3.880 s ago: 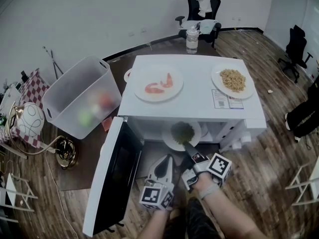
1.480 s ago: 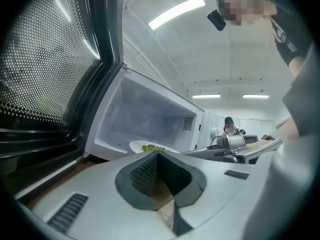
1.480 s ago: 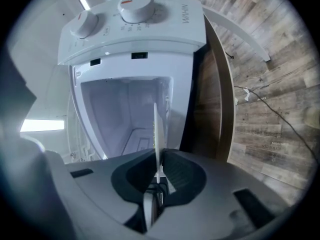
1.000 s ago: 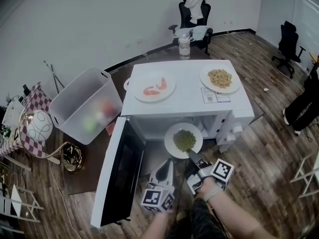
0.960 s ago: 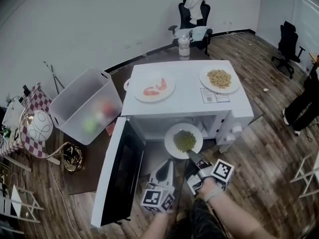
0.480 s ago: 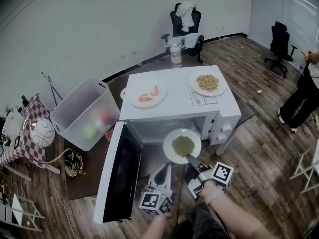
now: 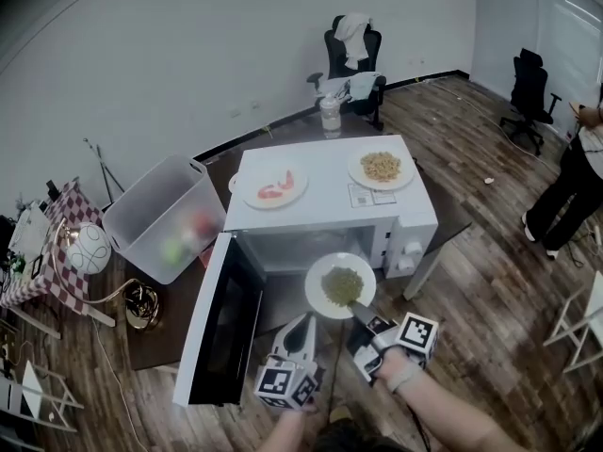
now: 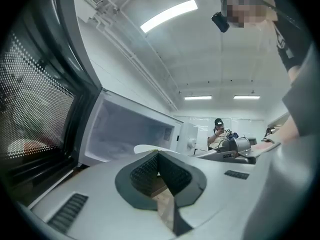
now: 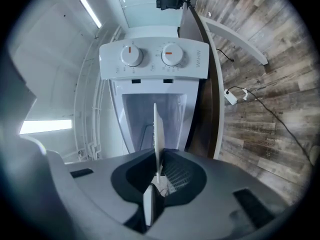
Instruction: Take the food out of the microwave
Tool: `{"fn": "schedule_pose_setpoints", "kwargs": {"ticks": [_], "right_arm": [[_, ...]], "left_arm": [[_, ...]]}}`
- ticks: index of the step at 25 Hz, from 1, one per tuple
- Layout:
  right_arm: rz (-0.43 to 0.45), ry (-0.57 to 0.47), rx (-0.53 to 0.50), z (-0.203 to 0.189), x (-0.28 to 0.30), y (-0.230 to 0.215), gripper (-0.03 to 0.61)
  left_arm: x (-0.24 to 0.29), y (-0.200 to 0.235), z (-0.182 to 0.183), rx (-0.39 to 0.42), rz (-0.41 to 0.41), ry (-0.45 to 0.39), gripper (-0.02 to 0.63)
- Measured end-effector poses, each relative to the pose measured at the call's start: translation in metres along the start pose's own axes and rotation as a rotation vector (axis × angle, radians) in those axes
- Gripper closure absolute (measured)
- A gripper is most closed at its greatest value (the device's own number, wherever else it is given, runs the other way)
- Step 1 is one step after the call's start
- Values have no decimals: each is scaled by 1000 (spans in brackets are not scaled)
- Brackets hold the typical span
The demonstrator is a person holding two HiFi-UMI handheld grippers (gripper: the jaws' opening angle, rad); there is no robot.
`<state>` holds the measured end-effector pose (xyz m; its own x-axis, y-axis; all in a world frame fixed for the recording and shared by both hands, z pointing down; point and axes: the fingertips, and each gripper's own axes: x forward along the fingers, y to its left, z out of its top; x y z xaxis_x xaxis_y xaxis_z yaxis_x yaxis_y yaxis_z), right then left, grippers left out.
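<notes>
A white plate (image 7: pixel 318 297) of green food (image 7: pixel 342 285) hangs in the air just in front of the open microwave (image 7: pixel 330 222). My right gripper (image 7: pixel 359 310) is shut on the plate's near rim; in the right gripper view the plate (image 9: pixel 158 134) shows edge-on between the jaws. My left gripper (image 7: pixel 300 329) hangs lower left of the plate, shut and empty, pointing at the microwave cavity (image 8: pixel 127 132). The microwave door (image 7: pixel 217 320) stands swung open to the left.
On top of the microwave sit a plate of shrimp (image 7: pixel 275 185) and a plate of noodles (image 7: pixel 381 168). A clear bin (image 7: pixel 163 217) stands at the left. A bottle (image 7: pixel 331 114) and an office chair (image 7: pixel 353 50) are behind. A person (image 7: pixel 579 177) stands at the right.
The plate of green food has come out of the microwave cavity, held by my right gripper, and is now in front of it. The view has drawn back from the microwave.
</notes>
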<state>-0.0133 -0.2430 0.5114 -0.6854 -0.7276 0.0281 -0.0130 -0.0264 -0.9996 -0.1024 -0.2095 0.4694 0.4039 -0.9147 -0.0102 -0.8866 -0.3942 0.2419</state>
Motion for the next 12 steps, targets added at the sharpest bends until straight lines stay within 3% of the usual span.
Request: {"fn": "schedule_pose_setpoints", "kwargs": {"ticks": [12], "right_arm": [[-1, 54, 30, -22, -48, 9, 548]], "left_arm": [[-29, -35, 19, 2, 28, -35, 614]]}}
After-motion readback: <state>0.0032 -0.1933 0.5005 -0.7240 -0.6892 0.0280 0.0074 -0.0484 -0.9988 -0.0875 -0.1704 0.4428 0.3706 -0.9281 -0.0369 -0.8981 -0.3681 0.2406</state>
